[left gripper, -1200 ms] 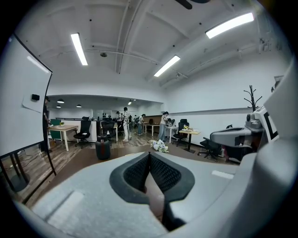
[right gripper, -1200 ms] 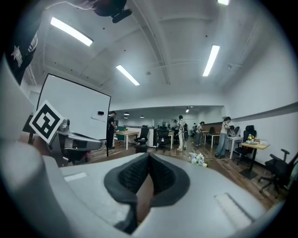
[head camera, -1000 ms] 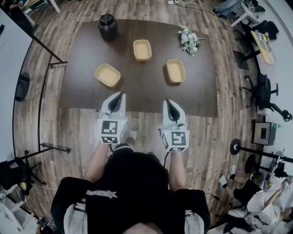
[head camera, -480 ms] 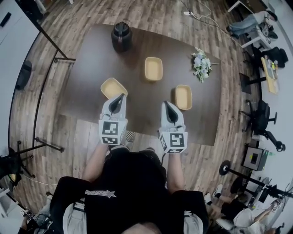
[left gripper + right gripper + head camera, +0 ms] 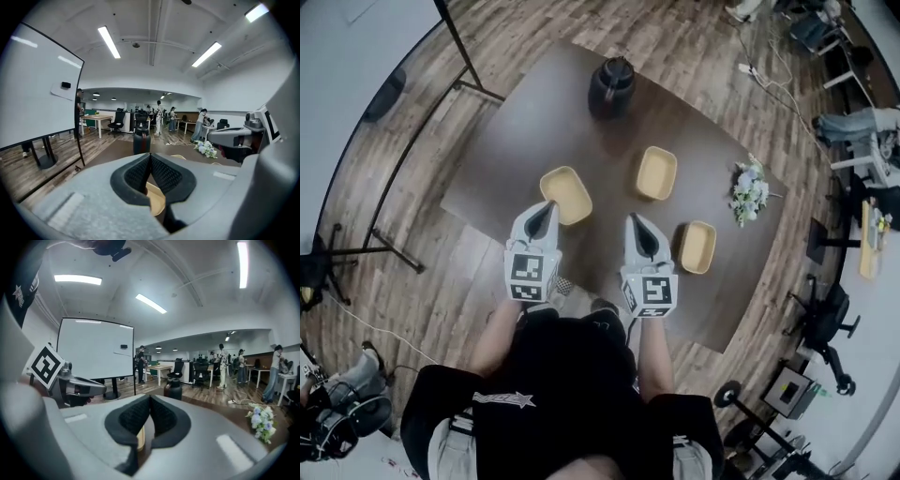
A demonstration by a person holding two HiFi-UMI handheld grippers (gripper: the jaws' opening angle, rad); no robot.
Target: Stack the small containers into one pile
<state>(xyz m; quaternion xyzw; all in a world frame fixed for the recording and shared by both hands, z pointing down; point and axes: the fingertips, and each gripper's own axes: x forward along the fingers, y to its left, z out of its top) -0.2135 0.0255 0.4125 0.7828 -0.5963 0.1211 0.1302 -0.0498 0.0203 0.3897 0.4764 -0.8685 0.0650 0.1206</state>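
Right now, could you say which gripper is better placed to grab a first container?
Probably the left gripper: its shut tip is right by the left container; the right gripper stands farther from the right container.

Nothing here can be read: the white print beside the star on the person's black shirt is too blurred.

Three shallow yellow containers, upright, empty, apart on the table.
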